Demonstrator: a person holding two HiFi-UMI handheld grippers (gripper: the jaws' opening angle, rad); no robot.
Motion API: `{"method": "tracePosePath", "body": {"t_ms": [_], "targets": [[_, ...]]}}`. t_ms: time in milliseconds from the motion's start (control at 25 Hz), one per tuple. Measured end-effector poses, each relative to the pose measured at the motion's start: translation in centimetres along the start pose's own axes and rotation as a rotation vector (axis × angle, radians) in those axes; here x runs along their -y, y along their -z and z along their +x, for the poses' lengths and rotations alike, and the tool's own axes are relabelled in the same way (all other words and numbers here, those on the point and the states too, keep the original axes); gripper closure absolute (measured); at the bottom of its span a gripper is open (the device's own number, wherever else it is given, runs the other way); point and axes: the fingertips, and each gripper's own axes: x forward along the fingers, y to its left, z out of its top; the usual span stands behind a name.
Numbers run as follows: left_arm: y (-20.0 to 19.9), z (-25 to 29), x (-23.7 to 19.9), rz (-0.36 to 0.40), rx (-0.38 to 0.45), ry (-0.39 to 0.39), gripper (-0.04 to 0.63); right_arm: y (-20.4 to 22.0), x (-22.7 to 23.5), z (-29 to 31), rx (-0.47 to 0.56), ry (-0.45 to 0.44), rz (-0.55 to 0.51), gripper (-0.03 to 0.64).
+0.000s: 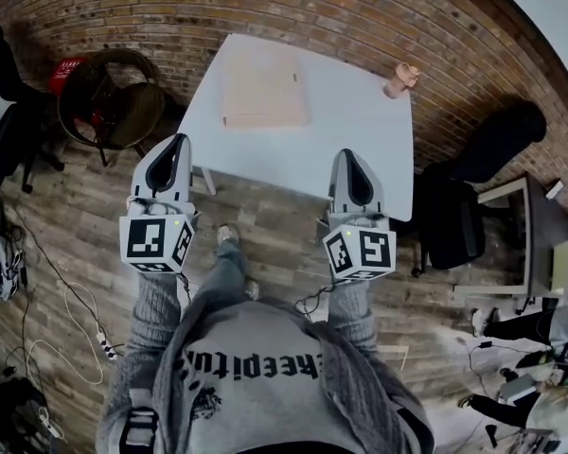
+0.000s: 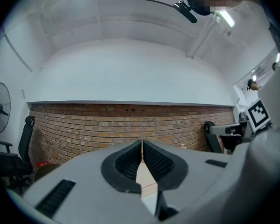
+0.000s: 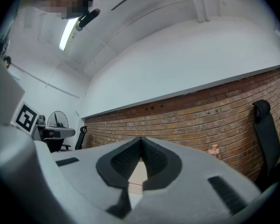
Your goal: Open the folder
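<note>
A tan folder (image 1: 262, 88) lies shut and flat on the far half of a white table (image 1: 350, 149). My left gripper (image 1: 177, 143) is at the table's near left corner, jaws shut and empty. My right gripper (image 1: 351, 157) hangs over the near right edge, also shut with nothing in it. Both stand short of the folder and point toward it. In the left gripper view the jaws (image 2: 142, 143) meet, and a strip of folder (image 2: 145, 180) shows below them. The right gripper view shows the same: closed jaws (image 3: 140, 141) and a sliver of folder (image 3: 137, 174).
A small pink object (image 1: 400, 78) stands at the table's far right corner. A black office chair (image 1: 473, 183) and a desk (image 1: 530, 239) are to the right. A round wicker seat (image 1: 114, 97) and a dark chair (image 1: 9, 112) are on the left. Cables (image 1: 66, 324) trail over the wooden floor.
</note>
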Motion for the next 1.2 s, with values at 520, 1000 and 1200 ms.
{"method": "tracePosePath", "body": {"t_ms": [520,1000,1200], "targets": [[2.4,9.4,-1.0,-0.005,-0.016,0.037,0.581,1.6,4.0,8.3,-0.022,0.010,-0.020,0.612],[5.6,17.8,-4.1,0.007,-0.064,0.058,0.581,4.6,6.1,17.2,-0.062,0.007,-0.007,0.612],[8.6,19.9,-4.7,0.018,-0.128,0.081,0.581,7.1,6.2,19.8,-0.109,0.002,0.021,0.612]]}}
